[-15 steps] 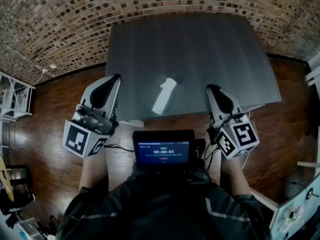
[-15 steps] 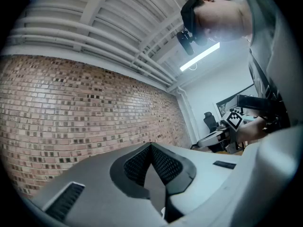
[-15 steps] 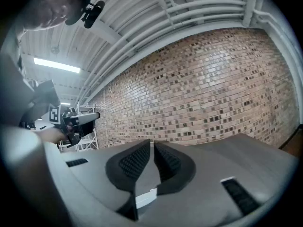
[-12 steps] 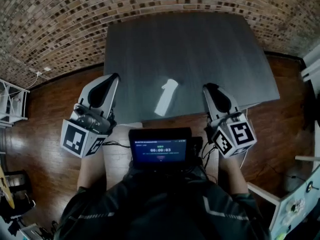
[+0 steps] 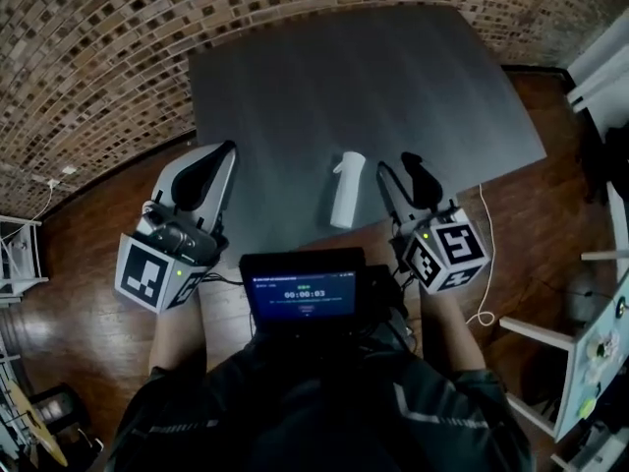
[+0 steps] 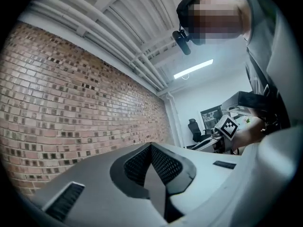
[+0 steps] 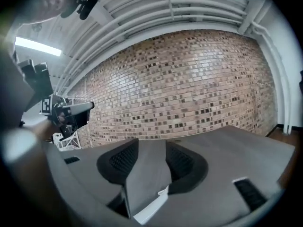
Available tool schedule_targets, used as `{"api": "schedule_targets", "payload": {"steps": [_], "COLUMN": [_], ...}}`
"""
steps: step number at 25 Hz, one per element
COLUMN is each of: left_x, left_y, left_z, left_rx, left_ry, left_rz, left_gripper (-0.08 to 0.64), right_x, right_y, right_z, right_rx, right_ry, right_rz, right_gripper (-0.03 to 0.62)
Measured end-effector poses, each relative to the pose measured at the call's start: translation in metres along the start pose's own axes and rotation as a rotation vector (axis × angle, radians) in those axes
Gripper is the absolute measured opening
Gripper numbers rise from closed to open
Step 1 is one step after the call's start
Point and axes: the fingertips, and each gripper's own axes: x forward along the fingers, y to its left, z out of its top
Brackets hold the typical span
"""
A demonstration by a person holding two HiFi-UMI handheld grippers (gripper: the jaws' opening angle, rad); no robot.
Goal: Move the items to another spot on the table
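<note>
head view from above: a dark grey table (image 5: 295, 77) stands before a brick wall (image 5: 88, 37) on a wood floor (image 5: 79, 234). a white spray bottle (image 5: 346, 191) lies on its side near the table's front edge, right of centre, its head pointing away from the person. the right gripper (image 5: 398, 165) hangs over the same edge, just right of the bottle and apart from it; its jaws stand partly apart, and the right gripper view shows only table top between the pads. the left gripper (image 5: 222, 151) is held at the table's front left corner, well apart from the bottle, its jaws brought together at the tips with nothing in them. a small screen (image 5: 305, 289) sits at the person's chest, between the two grippers.
</note>
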Motion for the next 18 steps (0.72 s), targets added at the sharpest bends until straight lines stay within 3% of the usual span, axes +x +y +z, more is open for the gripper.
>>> {"api": "schedule_targets", "payload": {"steps": [2, 5, 8, 13, 18], "left_x": [0.0, 0.001, 0.013, 0.037, 0.058], "left_y": [0.007, 0.01, 0.014, 0.016, 0.016], "left_z": [-0.005, -0.024, -0.031, -0.049, -0.073], "left_rx": [-0.023, -0.066, -0.038, -0.038, -0.067], "left_ry": [0.003, 0.036, 0.018, 0.053, 0.095], "left_rz": [-0.015, -0.041, -0.058, -0.086, -0.119], "left_gripper": [0.002, 0.002, 0.002, 0.002, 0.002], "right_x": [0.008, 0.024, 0.039, 0.068, 0.094], "right_y": [0.003, 0.001, -0.005, -0.014, -0.023], "right_z": [-0.007, -0.024, -0.051, -0.097, -0.142], "right_rx": [0.016, 0.059, 0.087, 0.229, 0.225], "right_ry": [0.019, 0.054, 0.096, 0.186, 0.296], "right_rz": [-0.028, -0.062, -0.09, -0.096, -0.128], "right_gripper": [0.189, 0.242, 0.244, 0.33, 0.33]}}
